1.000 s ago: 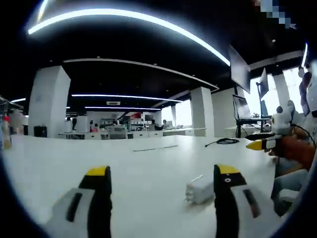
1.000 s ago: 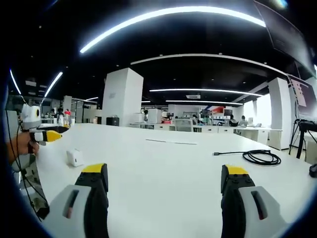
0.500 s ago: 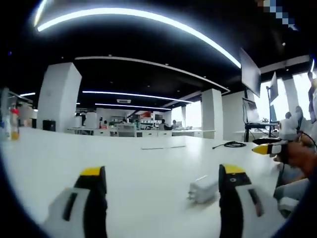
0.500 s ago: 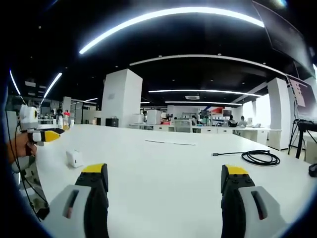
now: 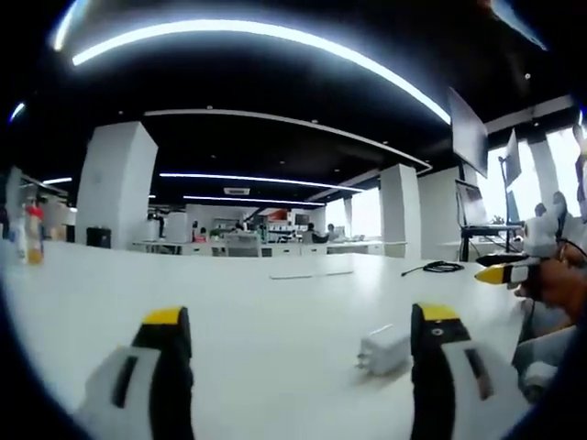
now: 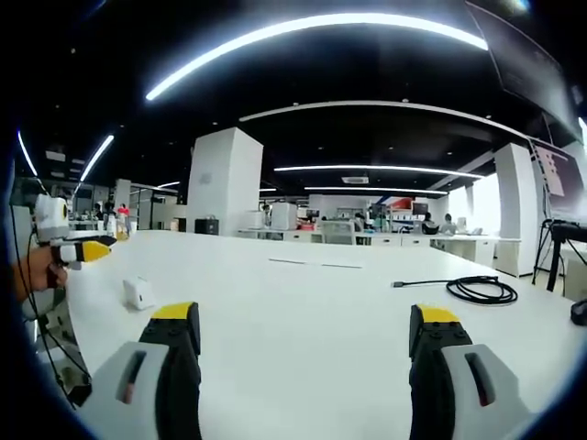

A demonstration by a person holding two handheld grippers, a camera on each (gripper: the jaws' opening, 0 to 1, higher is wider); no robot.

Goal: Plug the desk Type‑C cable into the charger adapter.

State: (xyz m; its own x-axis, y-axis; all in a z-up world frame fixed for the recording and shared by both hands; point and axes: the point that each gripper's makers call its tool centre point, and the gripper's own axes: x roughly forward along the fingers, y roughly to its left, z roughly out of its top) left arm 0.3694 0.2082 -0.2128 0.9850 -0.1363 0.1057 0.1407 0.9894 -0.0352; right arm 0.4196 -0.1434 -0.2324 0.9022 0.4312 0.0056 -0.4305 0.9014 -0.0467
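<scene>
Neither task step is complete: the cable and the charger lie apart on the white table [image 6: 303,312], and nothing is held. The left hand-held gripper [image 5: 298,344] hovers low over the table with its jaws spread wide and empty. The white charger adapter [image 5: 385,349] lies on the table just inside the right-hand jaw of that view, not yet between the jaws. In the right gripper view the same charger adapter [image 6: 138,292] appears as a small white block to the left, near the other hand-held gripper's yellow tip. The right hand-held gripper [image 6: 303,344] is likewise released, jaws wide apart, nothing between them. The black Type-C cable [image 6: 468,290] lies coiled on the table ahead and to the right of that gripper, its plug end pointing left; it is well apart from the adapter. In the left gripper view the cable [image 5: 438,268] shows as a small dark coil farther back. Remaining work, as judged: grasp the adapter, grasp the cable near its plug, align the plug with the port, and insert it.
</scene>
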